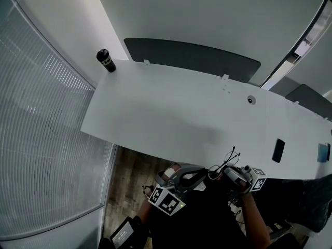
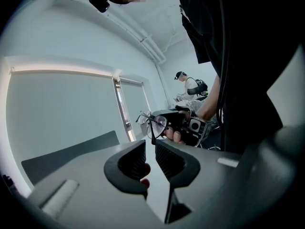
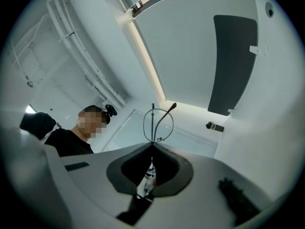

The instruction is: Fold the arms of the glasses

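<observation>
With the right tongs [image 3: 152, 146] pinching the glasses [image 3: 152, 120] steady, the left tongs [image 2: 150, 149] — parted, seemingly empty — should nudge one arm [image 3: 166, 114] gently inward near its hinge.

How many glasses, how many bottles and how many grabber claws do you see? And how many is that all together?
glasses: 1
black bottle: 1
grippers: 2, the left gripper and the right gripper
Total: 4
</observation>
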### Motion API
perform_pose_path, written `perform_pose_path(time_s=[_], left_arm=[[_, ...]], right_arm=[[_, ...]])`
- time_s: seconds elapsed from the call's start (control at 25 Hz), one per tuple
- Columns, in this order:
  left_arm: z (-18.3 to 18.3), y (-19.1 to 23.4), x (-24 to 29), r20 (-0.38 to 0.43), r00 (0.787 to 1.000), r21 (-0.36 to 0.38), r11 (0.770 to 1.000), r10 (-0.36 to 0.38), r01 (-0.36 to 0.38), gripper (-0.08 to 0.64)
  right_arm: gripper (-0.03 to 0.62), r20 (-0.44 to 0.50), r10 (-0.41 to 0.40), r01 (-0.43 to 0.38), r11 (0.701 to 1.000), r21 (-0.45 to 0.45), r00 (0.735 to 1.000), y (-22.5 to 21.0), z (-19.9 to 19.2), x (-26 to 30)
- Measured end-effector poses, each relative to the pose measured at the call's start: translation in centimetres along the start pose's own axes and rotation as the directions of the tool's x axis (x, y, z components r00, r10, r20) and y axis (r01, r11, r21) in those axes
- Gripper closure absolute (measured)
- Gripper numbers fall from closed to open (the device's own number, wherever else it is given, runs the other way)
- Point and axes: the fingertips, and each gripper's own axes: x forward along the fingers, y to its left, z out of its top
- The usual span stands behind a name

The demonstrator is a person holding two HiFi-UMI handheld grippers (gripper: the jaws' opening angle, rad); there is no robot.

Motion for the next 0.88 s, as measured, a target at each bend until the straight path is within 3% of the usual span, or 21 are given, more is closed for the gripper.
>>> perform_pose_path(time_s=[0.28, 0.52, 0.72, 0.88], left_arm=[[-0.2, 0.5, 0.0, 0.014, 1.0, -0.006, 1.0, 0.008, -0.008, 0.506], [-1.1, 1.7, -0.5, 0.033, 0.999, -0.068, 0.997, 0.036, -0.034, 0.537], [-1.7, 3.9, -1.5, 0.053, 0.993, -0.15, 0.984, 0.104, -0.095, 0.535], [-1.2, 7.1, -2.2, 0.089, 0.98, -0.165, 0.972, 0.18, -0.164, 0.521]], right_arm=[[0.583, -0.024, -0.035, 0.035, 0.999, 0.001, 0.999, -1.1, -0.4, -0.2], [0.583, -0.077, -0.073, 0.073, 0.997, 0.005, 0.994, -2.0, -1.1, -0.6], [0.583, -0.119, -0.082, 0.088, 0.995, 0.047, 0.99, -2.6, -2.4, -0.8], [0.583, -0.146, -0.072, 0.086, 0.992, 0.09, 0.987, -2.9, -3.5, -0.3]])
